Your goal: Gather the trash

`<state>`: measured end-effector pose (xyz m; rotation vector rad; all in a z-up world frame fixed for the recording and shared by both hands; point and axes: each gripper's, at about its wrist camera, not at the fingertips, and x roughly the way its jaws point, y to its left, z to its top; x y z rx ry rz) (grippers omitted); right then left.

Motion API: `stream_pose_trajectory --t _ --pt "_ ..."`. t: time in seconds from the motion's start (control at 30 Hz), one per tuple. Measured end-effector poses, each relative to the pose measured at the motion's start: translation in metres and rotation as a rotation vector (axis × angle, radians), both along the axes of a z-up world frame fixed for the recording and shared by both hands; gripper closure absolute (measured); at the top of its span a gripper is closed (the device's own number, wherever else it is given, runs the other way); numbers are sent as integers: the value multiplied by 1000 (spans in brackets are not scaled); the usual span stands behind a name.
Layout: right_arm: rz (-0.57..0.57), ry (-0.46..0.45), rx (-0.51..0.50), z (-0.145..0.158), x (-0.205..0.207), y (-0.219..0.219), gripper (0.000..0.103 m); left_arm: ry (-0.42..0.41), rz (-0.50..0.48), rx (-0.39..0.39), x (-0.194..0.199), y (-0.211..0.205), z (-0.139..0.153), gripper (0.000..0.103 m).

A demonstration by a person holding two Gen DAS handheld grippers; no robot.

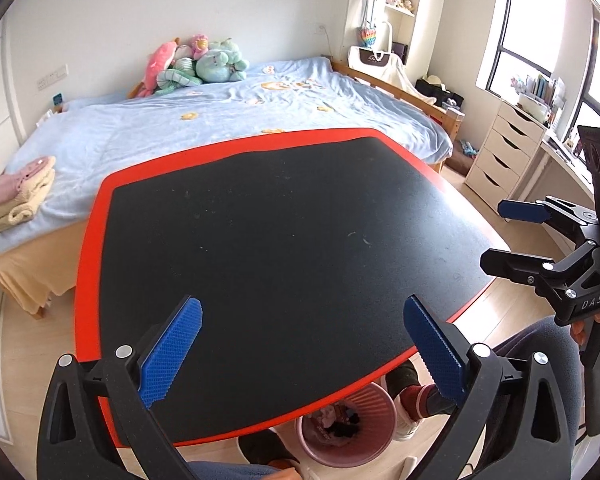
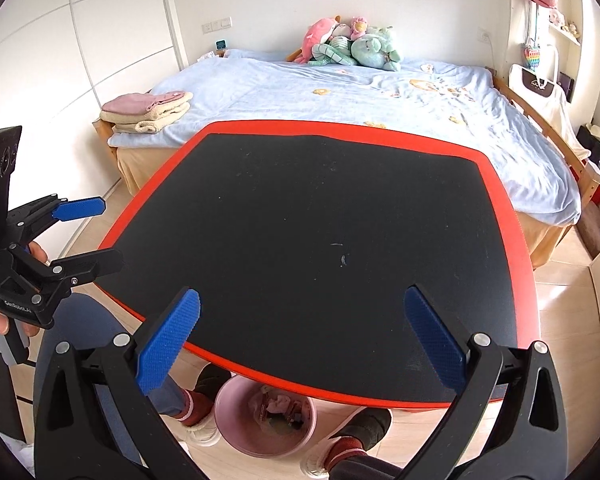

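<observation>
The pink bin (image 2: 265, 420) stands on the floor under the near edge of the table (image 2: 500, 168), between the person's feet; the tabletop hides its far rim. The trash (image 2: 278, 406) inside is a jumble too small to identify. Beyond the table, the bed (image 1: 140, 128) fills the far side of the room, with folded towels (image 2: 148, 112) on its near left corner and plush toys (image 2: 352, 44) at the far end. A drawer unit (image 1: 500, 148) stands at right. The left gripper (image 1: 300, 344) and the right gripper (image 2: 300, 340) hover above the near edge, jaws spread wide, gripping nothing.
</observation>
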<state>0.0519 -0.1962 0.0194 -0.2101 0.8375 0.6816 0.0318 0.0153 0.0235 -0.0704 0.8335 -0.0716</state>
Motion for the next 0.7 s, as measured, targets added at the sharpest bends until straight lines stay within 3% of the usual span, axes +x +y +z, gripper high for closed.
stream_pose_trajectory --t 0.7 --pt "-4 8 -4 -3 6 5 3 21 22 -25 7 3 -3 6"
